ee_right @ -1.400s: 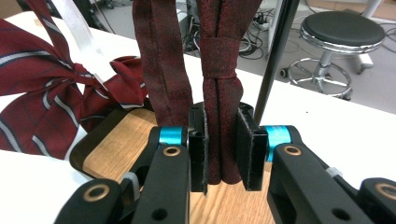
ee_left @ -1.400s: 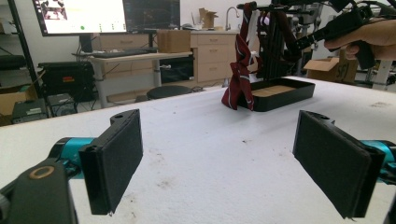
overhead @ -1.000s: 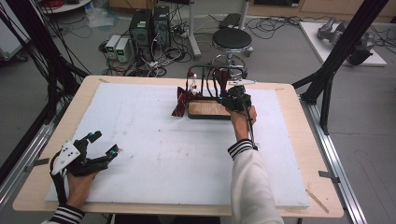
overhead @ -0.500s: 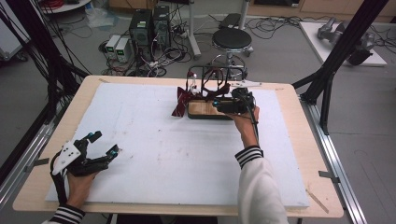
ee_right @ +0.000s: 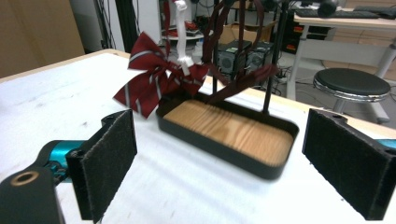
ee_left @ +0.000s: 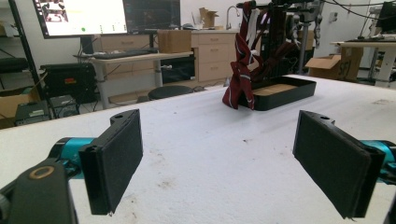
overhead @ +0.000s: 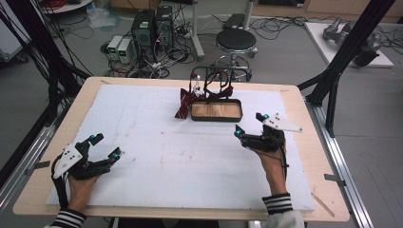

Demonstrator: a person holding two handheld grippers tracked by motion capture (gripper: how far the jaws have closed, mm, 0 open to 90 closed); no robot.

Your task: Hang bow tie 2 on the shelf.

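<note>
A dark red striped bow tie (overhead: 183,105) hangs by a white strap from a black rack (overhead: 211,80) that stands over a black tray with a wooden floor (overhead: 216,110), at the far middle of the white mat. My right gripper (overhead: 249,123) hovers over the mat, nearer the person than the tray and to its right. Its jaws have just been opening and stand open with nothing between them. The right gripper view looks past the right gripper (ee_right: 219,158) to the bow tie (ee_right: 154,84) and the tray (ee_right: 224,126). My left gripper (overhead: 107,145) rests open at the near left, far from the bow tie (ee_left: 240,79).
The white mat (overhead: 157,156) covers most of the wooden table (overhead: 313,156). A round black stool (overhead: 236,40), computers and cables stand on the floor behind the table. Black frame posts (overhead: 342,61) rise at both sides.
My right gripper has drawn back from the rack and tray toward the person and to the right, and its jaws have opened. The left gripper has not moved.
</note>
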